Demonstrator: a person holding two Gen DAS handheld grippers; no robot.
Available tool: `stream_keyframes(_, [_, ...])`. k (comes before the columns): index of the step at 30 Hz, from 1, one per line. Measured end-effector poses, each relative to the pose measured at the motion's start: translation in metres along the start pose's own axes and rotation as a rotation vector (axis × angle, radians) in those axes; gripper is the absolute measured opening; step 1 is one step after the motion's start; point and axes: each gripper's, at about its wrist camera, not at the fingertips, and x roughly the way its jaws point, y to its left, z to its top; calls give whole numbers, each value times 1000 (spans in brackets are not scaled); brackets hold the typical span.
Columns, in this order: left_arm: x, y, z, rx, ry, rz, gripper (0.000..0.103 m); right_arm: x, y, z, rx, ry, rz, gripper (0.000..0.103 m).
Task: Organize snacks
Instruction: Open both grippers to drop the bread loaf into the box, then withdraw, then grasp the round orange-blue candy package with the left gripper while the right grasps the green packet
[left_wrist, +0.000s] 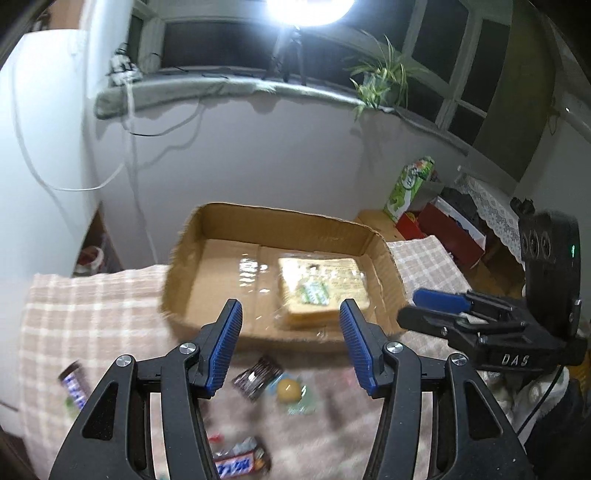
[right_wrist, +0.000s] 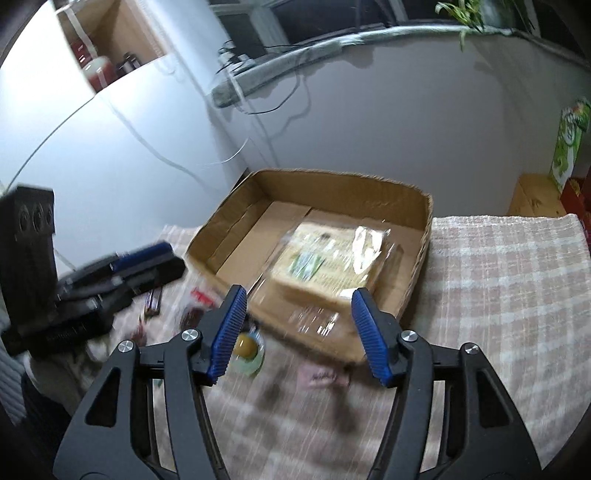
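Both tools are seen spread wide with nothing between the blue ribbed pads; the left tool (left_wrist: 291, 345) and the right tool (right_wrist: 298, 332) are each held above a pink-and-white checked cloth (right_wrist: 498, 280) covering the tabletop, both pointed toward a shallow open brown cardboard box (left_wrist: 207, 229). One snack is already lodged in that box: a flat square clear-wrapped packet of pale crackers with a green label (left_wrist: 321, 288), lying just ahead of the left tool and slightly toward its right pad; from the right tool the same packet (right_wrist: 325, 258) lies straight ahead between the pads.

The loose snacks are found below and short of the box, near its front wall; a dark brown striped wrapped bar (left_wrist: 256, 376) and a small round yellow sweet in a clear greenish wrapper (left_wrist: 290, 391) lie beneath the left tool, between its fingers, the bar's long axis running diagonally, up to the right; a blue-and-brown chocolate bar (left_wrist: 236, 461) lies closer still, at the frame's lower edge, and another blue-wrapped bar (left_wrist: 74, 387) is well off to the left. The yellow sweet (right_wrist: 247, 347) sits just beside the right tool's left pad. Either tool is judged near enough; the striped bar seems nearer the left one, and the grip would likely be taken across its short side.
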Motion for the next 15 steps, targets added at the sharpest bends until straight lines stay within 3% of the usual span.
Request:
stream_keyframes(8, [-53, 41, -41, -91, -45, 57, 54, -11, 51, -55, -192, 45, 5, 62])
stream_keyframes(15, [-78, 76, -99, -172, -30, 155, 54, -10, 81, -103, -233, 133, 68, 62])
